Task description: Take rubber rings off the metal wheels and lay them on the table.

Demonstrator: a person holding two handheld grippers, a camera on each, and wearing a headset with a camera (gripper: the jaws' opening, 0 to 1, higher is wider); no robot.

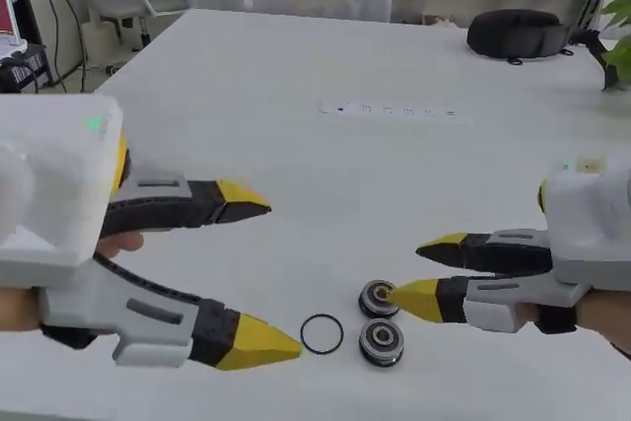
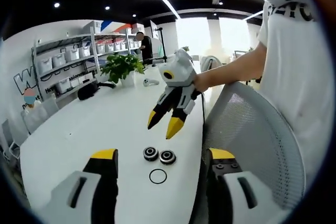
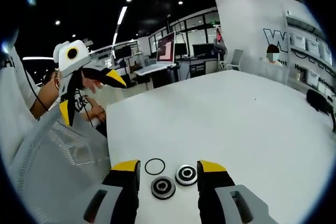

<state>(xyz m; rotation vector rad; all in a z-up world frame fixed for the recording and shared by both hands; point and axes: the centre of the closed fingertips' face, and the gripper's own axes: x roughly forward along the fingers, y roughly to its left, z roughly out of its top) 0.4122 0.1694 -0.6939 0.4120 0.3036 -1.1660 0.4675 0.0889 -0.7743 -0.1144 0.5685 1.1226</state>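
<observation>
Black, thin rubber ring (image 1: 321, 333) lies flat near the tabletop's (image 1: 296, 96) near edge, just beside two round metal wheels (image 1: 381, 340) set side by side. The left claw (image 1: 281, 278) and right claw (image 1: 406, 271) both hang released, grasping nothing. Likely best: steady one wheel with the right, then peel its rim band with the left. That edge is close, so lay rings farther in, where open room lies.
</observation>
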